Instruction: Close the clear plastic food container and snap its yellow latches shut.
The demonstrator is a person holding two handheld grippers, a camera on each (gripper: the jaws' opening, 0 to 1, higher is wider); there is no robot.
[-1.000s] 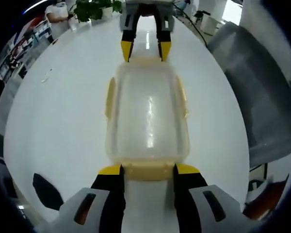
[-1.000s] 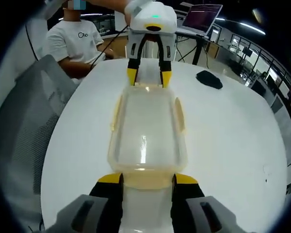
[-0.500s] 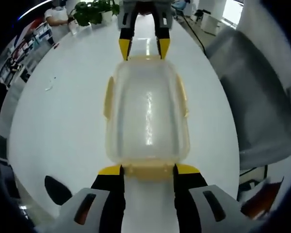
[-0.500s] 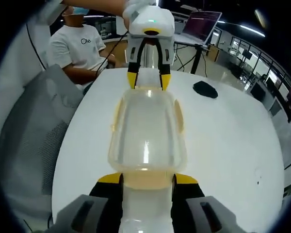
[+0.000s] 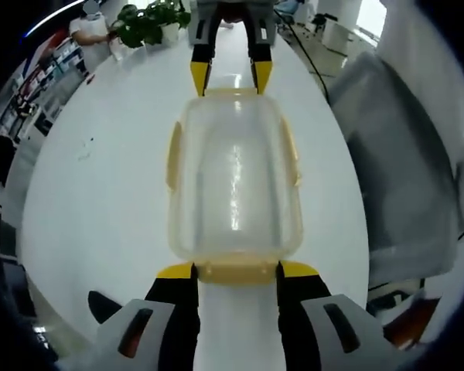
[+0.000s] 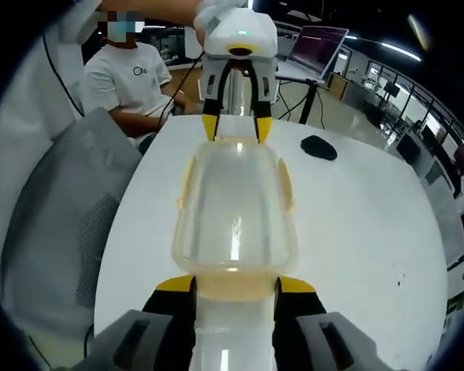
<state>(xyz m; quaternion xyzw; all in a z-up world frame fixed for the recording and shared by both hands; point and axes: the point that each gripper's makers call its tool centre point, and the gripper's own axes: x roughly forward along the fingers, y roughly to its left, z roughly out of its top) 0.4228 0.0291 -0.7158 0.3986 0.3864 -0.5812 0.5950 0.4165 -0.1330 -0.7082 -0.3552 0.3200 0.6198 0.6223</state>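
Observation:
The clear plastic container with its lid on hangs lengthwise between my two grippers, above the white table. My left gripper is shut on its near yellow end latch. Opposite it, my right gripper grips the far end. In the right gripper view the same container runs from my right gripper to the left gripper. Yellow side latches lie along both long sides; I cannot tell whether they are snapped down.
A grey mesh chair stands at one table edge. A person in a white shirt sits beyond it. A black mouse lies on the table, a laptop stands behind, and a plant at the far end.
The table has dropped away and looks smaller in both views: both grippers have risen together with the container. Their hold on its ends is unchanged.

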